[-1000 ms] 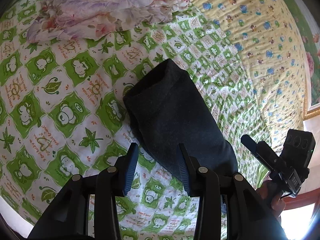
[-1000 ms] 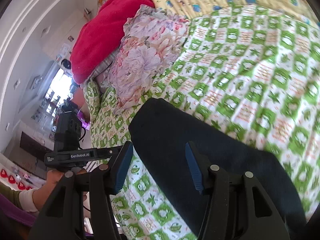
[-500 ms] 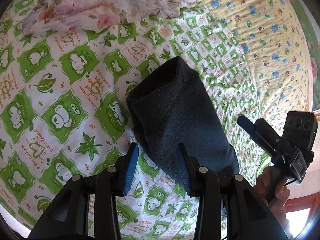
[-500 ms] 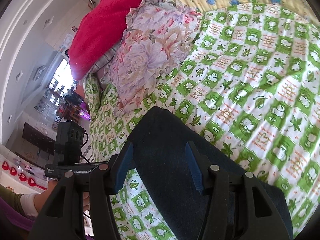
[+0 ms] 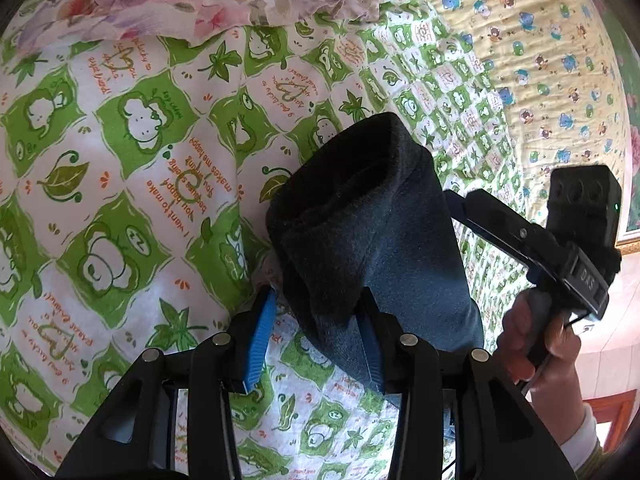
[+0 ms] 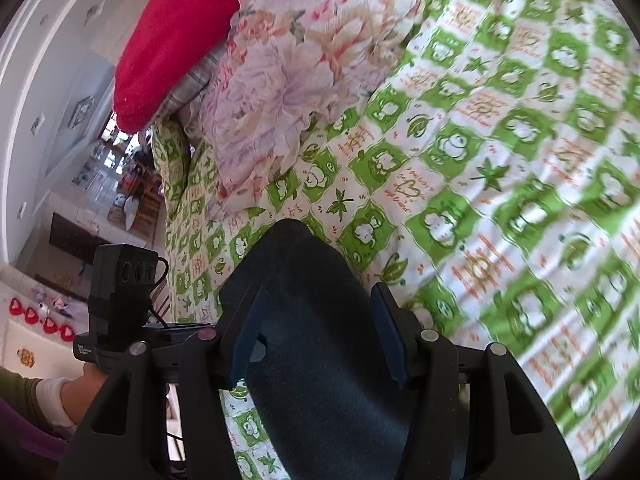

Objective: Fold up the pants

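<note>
Dark blue-grey folded pants lie on a green-and-white patterned quilt. My left gripper stands open at their near corner. A fold of cloth hangs between its blue pads, with a strip of quilt showing beside the left pad. My right gripper is open and straddles the opposite end of the pants; the cloth fills most of the gap. In the left wrist view the right gripper reaches in from the right behind the pants, held by a hand.
A floral pillow and a red blanket lie at the quilt's far side. A yellow sheet with small animals lies beyond the quilt. The bed's edge and the room floor lie to the left in the right wrist view.
Both grippers have closed in on the pants. The left one sank until the near corner came between its jaws. The right one swept sideways over the other end.
</note>
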